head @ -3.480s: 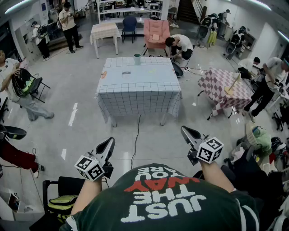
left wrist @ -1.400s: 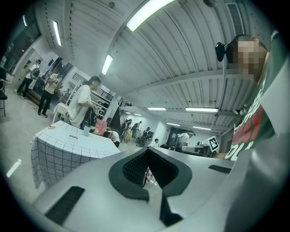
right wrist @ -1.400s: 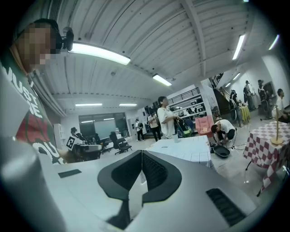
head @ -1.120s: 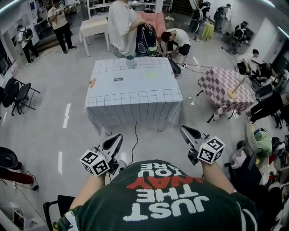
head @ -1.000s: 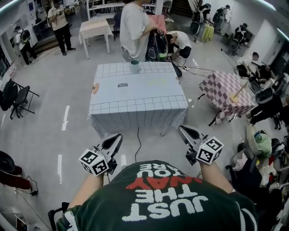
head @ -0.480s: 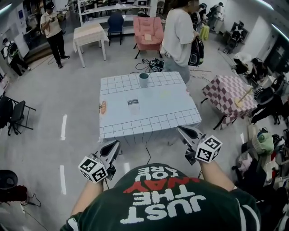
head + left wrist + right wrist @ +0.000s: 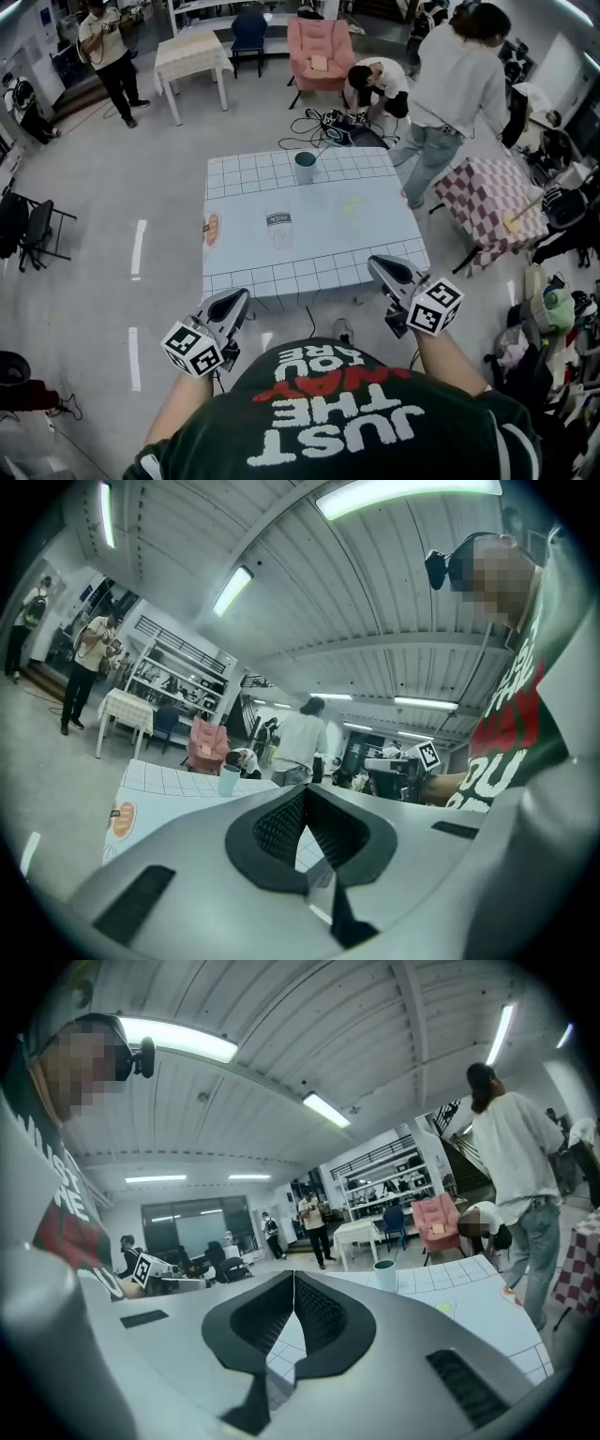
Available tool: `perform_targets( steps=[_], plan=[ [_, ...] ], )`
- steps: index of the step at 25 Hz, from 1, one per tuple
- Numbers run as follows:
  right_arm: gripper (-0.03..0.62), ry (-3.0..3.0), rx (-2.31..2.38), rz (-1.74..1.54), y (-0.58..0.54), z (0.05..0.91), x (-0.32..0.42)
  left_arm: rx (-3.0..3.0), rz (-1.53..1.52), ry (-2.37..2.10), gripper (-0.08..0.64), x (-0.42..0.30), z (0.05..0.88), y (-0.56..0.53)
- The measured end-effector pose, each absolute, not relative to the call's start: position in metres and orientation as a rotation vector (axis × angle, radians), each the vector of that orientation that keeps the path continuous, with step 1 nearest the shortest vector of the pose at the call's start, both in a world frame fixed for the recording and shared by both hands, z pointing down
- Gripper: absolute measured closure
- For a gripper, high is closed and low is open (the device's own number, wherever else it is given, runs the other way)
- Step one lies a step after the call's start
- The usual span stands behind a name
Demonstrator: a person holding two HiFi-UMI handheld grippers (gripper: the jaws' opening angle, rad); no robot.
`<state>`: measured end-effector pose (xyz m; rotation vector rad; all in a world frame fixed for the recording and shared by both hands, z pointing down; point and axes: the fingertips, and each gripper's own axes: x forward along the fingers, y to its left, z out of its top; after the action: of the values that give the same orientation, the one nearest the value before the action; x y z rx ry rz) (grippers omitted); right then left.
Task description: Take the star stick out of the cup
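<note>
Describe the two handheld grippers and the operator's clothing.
Left gripper and right gripper match: grey moulded fingers lined with black ribbed pads, each carrying a white cube with black square markers. Dark green T-shirt, white and red lettering.

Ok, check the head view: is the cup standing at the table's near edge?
No, the cup stands at the far edge of the table.

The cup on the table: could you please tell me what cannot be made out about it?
- Contents of the cup: head view, too small and distant to show any stick.
- Its inside: left and right gripper views, seen side-on, hidden by its own wall.
</note>
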<state>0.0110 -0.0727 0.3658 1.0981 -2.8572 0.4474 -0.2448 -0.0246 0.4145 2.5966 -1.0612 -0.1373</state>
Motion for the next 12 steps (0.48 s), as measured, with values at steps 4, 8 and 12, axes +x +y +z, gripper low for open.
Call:
perform_targets(
  steps=[4, 8, 12],
  plan=[
    [0.560, -2.904, 1.026, 0.467, -0.131, 0.374, 0.040, 2.615, -0.114, -1.117, 0.552, -0.210, 0.414, -0.075],
    [0.560, -2.954, 0.897, 0.483, -0.201, 0.377, 0.075, 2.568, -0.129, -1.245, 0.552, -0.167, 0.404, -0.142],
    [0.560, -2.990, 0.801, 0.457, -0.262, 0.371, 0.118, 2.558, -0.083, -1.317, 0.552, -0.115, 0.398, -0.208]
  ],
)
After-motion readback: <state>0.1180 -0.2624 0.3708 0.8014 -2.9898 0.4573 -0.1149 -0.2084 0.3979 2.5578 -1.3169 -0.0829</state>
